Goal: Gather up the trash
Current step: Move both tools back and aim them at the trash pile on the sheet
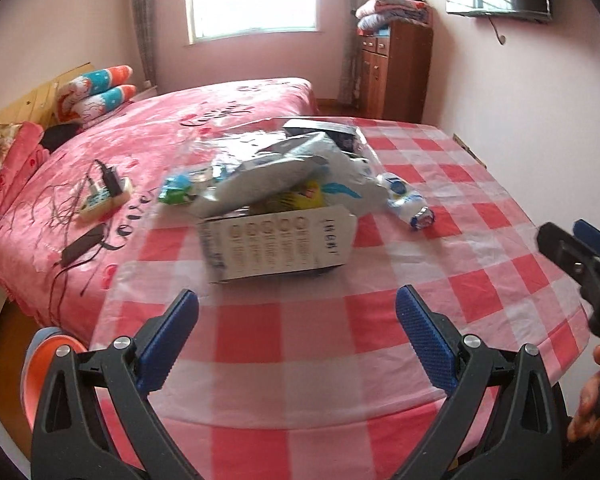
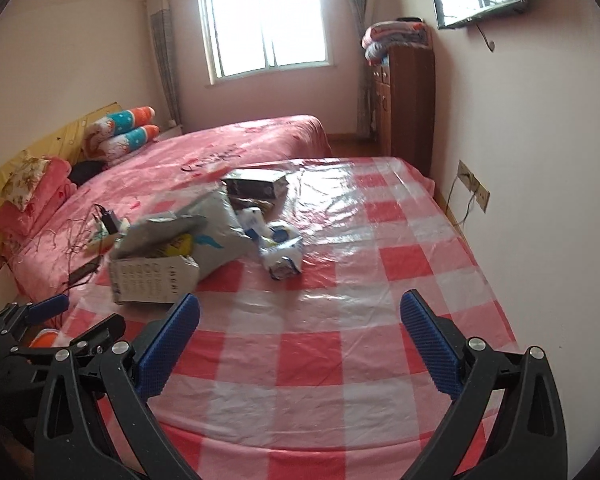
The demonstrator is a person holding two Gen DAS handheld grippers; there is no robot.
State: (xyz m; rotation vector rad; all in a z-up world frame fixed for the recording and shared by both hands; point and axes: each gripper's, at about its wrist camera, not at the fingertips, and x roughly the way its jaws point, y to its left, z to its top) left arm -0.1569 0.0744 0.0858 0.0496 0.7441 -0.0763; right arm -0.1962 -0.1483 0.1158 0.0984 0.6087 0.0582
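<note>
**Both grippers empty, trash heap waiting mid-table**

Nearest the lens in the left wrist view is the left gripper [image 1: 296, 336], filling the bottom of the frame with its blue-padded fingers [image 1: 168, 344] spread wide and nothing between them. The right gripper [image 2: 300, 340] looks the same in its own view: fingers apart, empty, hovering over the near part of the checked tablecloth [image 2: 320, 360], which is covered by a glossy clear sheet.

The trash sits in a loose heap at the centre of the left view, and left of centre in the right view. At the front is a white printed carton [image 1: 276, 244], open at the top. Lying over it is a grey plastic mailer bag [image 1: 284, 176], crumpled and partly draped across the carton. To the right of the heap lies a squashed blue-and-white wrapper [image 1: 408, 204], touching the bag's edge as far as I can tell. Behind is a darker box [image 2: 256, 186].

All of this is probably light. The carton should be stiff enough to pinch by an upright wall or flap, though thin card may buckle. The bag is soft and slick; a gathered fold looks the best hold. The wrapper is likely crushable, so a grip across its middle should do.
</note>
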